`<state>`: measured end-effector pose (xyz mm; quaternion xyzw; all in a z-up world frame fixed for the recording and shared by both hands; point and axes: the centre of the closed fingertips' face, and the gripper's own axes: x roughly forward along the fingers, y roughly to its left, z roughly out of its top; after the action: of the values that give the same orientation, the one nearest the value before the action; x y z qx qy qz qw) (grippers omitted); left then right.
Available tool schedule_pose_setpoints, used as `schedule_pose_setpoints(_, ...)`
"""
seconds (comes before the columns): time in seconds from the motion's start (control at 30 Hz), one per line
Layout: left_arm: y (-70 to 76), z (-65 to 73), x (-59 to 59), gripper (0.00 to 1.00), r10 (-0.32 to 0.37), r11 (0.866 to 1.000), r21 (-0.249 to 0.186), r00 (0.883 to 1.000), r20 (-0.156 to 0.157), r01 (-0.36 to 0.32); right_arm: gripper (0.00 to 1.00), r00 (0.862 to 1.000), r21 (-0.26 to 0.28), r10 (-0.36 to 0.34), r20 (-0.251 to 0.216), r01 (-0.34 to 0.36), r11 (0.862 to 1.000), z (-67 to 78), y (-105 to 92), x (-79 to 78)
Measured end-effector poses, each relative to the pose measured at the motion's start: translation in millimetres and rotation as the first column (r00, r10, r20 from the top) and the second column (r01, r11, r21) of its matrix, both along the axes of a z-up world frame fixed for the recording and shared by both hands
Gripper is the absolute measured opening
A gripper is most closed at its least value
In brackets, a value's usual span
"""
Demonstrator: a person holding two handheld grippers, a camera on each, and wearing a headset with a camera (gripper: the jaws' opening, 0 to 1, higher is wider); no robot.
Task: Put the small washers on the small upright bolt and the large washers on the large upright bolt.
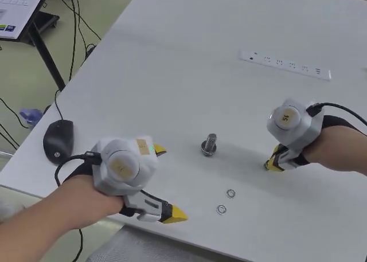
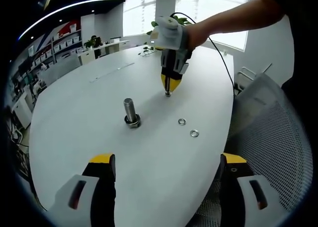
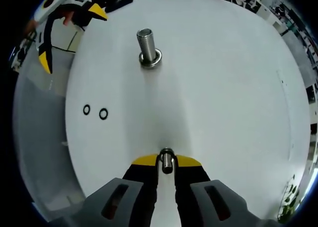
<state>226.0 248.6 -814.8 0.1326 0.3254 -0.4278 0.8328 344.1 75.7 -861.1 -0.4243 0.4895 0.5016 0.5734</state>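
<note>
Currently we hold the left gripper (image 1: 168,183) low over the near left part of the white tabletop (image 1: 189,73), its yellow-tipped fingers (image 1: 175,214) spread wide with nothing between them. On the right, the right gripper (image 1: 275,163) points down at the tabletop. In the right gripper view its fingers (image 3: 144,161) are drawn in narrow on the small bolt (image 3: 167,161), which stands upright with its lower end at the surface; we cannot tell whether it touches. The large bolt (image 1: 209,144) stands upright between the two grippers, a little farther from us than either. It has a metal ring around its base, and we cannot tell whether that ring is a washer or the bolt's own head. A washer (image 1: 230,193) and a second washer (image 1: 221,209) lie flat on the tabletop close to its near edge, just beside each other but apart. They are nearer to us than the large bolt, and neither gripper touches them. On the far side of the tabletop lies a white power strip (image 1: 285,64), and a dark mouse (image 1: 58,139) sits near the left edge. In the left gripper view a mesh chair (image 2: 268,137) shows past the near edge of the tabletop.
</note>
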Motion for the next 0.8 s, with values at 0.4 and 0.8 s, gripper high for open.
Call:
schedule_pose_setpoints(0.4,-0.7,-1.5,-1.3,0.92,-0.003,1.0,-0.003,1.0,-0.007,0.003,0.12,1.0,-0.008,0.009,-0.003,-0.009,1.0,-5.8,-0.4,0.1)
schedule_pose_setpoints(0.8,1.0,-5.0,-1.9,0.96,0.011,1.0,-0.002,1.0,-0.012,-0.011,0.13,1.0,-0.016,0.0,-0.012,0.0,1.0,-5.2,0.4,0.8)
